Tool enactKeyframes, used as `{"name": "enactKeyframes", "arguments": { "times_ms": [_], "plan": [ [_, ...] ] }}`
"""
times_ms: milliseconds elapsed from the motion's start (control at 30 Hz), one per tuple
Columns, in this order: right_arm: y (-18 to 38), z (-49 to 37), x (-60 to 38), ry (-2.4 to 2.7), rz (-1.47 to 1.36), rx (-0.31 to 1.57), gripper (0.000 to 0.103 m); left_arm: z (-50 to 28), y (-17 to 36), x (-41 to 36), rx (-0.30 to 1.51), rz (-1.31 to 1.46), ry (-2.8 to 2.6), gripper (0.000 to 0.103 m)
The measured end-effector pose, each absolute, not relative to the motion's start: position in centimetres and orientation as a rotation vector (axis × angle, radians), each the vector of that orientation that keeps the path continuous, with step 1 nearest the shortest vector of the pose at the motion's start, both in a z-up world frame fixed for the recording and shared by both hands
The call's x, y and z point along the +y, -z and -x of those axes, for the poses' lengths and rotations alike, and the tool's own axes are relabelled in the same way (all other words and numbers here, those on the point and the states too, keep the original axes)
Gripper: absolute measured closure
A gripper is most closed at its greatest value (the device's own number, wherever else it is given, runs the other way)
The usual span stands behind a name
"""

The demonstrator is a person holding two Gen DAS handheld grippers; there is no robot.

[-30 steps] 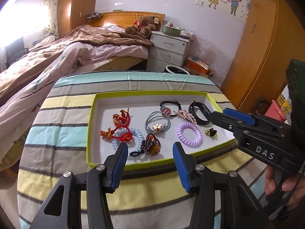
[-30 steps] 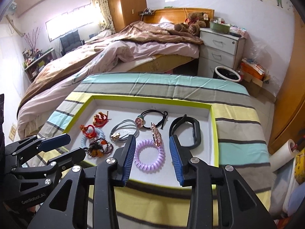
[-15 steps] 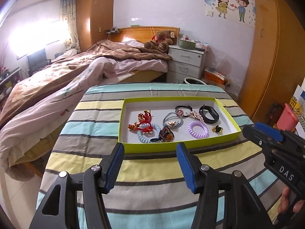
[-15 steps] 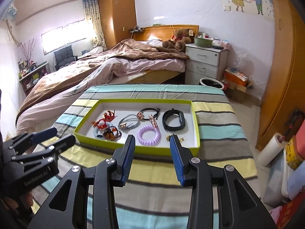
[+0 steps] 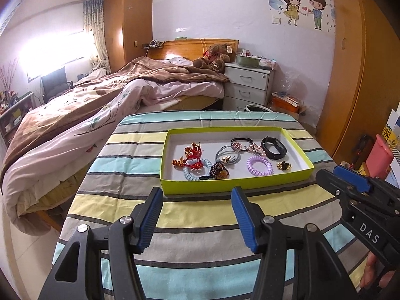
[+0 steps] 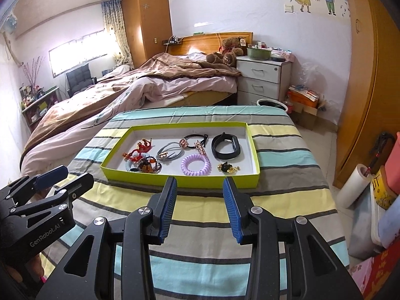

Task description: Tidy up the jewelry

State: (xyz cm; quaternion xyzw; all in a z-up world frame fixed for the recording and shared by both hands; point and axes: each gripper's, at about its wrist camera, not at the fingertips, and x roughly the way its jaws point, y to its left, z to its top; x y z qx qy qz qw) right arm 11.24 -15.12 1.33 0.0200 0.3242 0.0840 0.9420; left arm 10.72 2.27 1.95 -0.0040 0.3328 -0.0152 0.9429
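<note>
A lime-green tray (image 5: pixel 235 184) (image 6: pixel 180 179) with a white floor sits on the striped table. In it lie a purple coil hair tie (image 5: pixel 259 166) (image 6: pixel 195 164), a black wristband (image 5: pixel 273 147) (image 6: pixel 226 146), a grey hair tie (image 5: pixel 228 156), a black hair tie with a pink charm (image 5: pixel 240 144), red knotted ornaments (image 5: pixel 192 153), a beaded bracelet (image 5: pixel 219 171) and a small gold-black piece (image 5: pixel 283 166) (image 6: pixel 227 168). My left gripper (image 5: pixel 197 201) is open and empty, short of the tray's near wall. My right gripper (image 6: pixel 199 190) is open and empty, also short of the tray.
The striped tablecloth (image 5: pixel 200 215) covers the table. A bed (image 5: pixel 100 105) stands behind on the left, a white nightstand (image 5: pixel 247 87) at the back, a wooden wardrobe (image 5: pixel 355 80) on the right. Boxes and a paper roll (image 6: pixel 355 187) crowd the floor at right.
Both grippers have pulled back and up from over the tray to the table's near side. The tray now looks smaller and farther. Both stay open and empty.
</note>
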Motion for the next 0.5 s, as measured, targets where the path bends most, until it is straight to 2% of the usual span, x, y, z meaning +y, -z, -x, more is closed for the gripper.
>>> {"name": "enactKeyframes", "arguments": {
  "times_ms": [500],
  "plan": [
    [-1.11, -11.18, -15.09, -0.164, -0.050, 0.672, 0.064, -10.82, -1.85, 2.21, 0.693, 0.010, 0.028, 0.047]
  ]
}}
